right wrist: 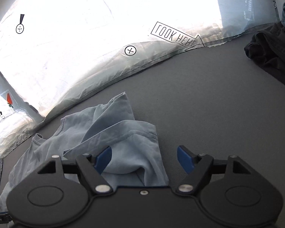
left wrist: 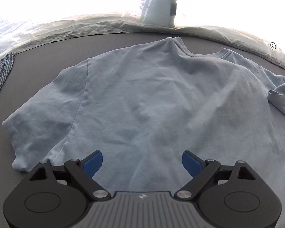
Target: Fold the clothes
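The left gripper (left wrist: 142,160), black with blue pads, hangs with its jaws spread wide and nothing between them. Directly ahead of it and below lies the light blue cotton T-shirt (left wrist: 142,98), spread on the flat grey surface (left wrist: 38,64) with its ribbed collar (left wrist: 205,54) at the far end and one short sleeve (left wrist: 41,117) stretched out to the gripper's left. Beyond the shirt runs a bright, translucent printed sheet (left wrist: 66,19), and a blue checked cloth (left wrist: 1,72) sits at the far left edge.

The right gripper (right wrist: 144,158) also stands with its jaws spread, pinching nothing. The shirt's other sleeve (right wrist: 123,133) lies crumpled just ahead of its left finger and reaches in between the fingers, hem rumpled. To its far right a dark grey heap of clothing (right wrist: 271,53) rests on the surface, well apart from the shirt.
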Motion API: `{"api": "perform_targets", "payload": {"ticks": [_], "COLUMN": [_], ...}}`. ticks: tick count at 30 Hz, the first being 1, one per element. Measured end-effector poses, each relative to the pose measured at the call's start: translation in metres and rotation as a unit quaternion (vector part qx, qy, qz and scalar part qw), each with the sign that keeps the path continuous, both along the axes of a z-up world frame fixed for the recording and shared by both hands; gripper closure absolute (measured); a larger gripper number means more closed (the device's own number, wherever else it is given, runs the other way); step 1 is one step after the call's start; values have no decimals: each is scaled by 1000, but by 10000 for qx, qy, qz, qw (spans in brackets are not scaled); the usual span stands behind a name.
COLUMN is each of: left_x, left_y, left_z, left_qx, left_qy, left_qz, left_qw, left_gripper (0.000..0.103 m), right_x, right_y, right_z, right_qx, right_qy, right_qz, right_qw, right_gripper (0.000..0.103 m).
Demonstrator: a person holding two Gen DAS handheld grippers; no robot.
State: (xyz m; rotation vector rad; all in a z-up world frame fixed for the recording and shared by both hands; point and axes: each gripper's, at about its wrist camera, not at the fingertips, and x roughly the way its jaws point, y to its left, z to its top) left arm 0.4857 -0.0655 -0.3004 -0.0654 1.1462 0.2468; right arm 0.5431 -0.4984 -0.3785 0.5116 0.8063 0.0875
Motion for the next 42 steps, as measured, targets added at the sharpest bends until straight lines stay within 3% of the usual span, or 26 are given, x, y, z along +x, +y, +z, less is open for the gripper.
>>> {"api": "perform_targets", "payload": {"ticks": [3, 5, 7, 11, 15, 18, 22, 23, 24, 29, 31, 35, 38, 42], "left_x": [9, 11, 11, 10, 12, 12, 14, 14, 13, 11, 9, 9, 4, -34], "left_y": [-9, -11, -10, -3, -4, -3, -2, -1, -2, -2, -2, -1, 2, 14], "left_z": [-13, -19, -23, -27, -29, -29, -29, -29, -29, -30, -30, -28, -24, -3], "left_qx": [67, 41, -35, -244, -208, -215, -222, -220, -217, -195, -176, -195, -200, -39], "left_qy": [138, 158, 171, 189, 185, 192, 198, 191, 177, 85, 25, 48, 147, 40], "left_qz": [-66, 17, 174, 405, 344, 345, 347, 350, 343, 314, 307, 271, 272, 406], "left_qw": [9999, 9999, 9997, 9987, 9990, 9990, 9990, 9990, 9990, 9993, 9994, 9994, 9993, 9992], "left_gripper": [12, 10, 1, 0, 0, 0, 0, 0, 0, 0, 0, 0, 0, 0], "right_x": [9, 10, 4, -30, -65, -73, -76, -73, -69, -54, -55, -62, -80, -115], "right_y": [-2, -2, -3, -24, -38, -31, -26, -28, -32, -49, -42, -14, -3, 9], "right_z": [-8, -7, 0, 31, 29, 12, 20, 23, 24, 17, 11, 23, 45, 63], "right_qx": [329, 396, 278, -255, -1106, -1624, -2015, -1964, -1856, -1030, -1258, -2754, -2943, -2654], "right_qy": [-23, -109, -291, -833, -493, 75, 30, 14, 6, 387, 397, 353, -8, -60], "right_qz": [61, 96, -35, -795, -1408, -1328, -1459, -1484, -1504, -1660, -1554, -1310, -970, -790], "right_qw": [9994, 9991, 9992, 9930, 9826, 9777, 9686, 9692, 9711, 9800, 9790, 9517, 9508, 9609], "right_gripper": [50, 84, 92, 96, 95, 87, 67, 59, 57, 54, 56, 53, 47, 42]}}
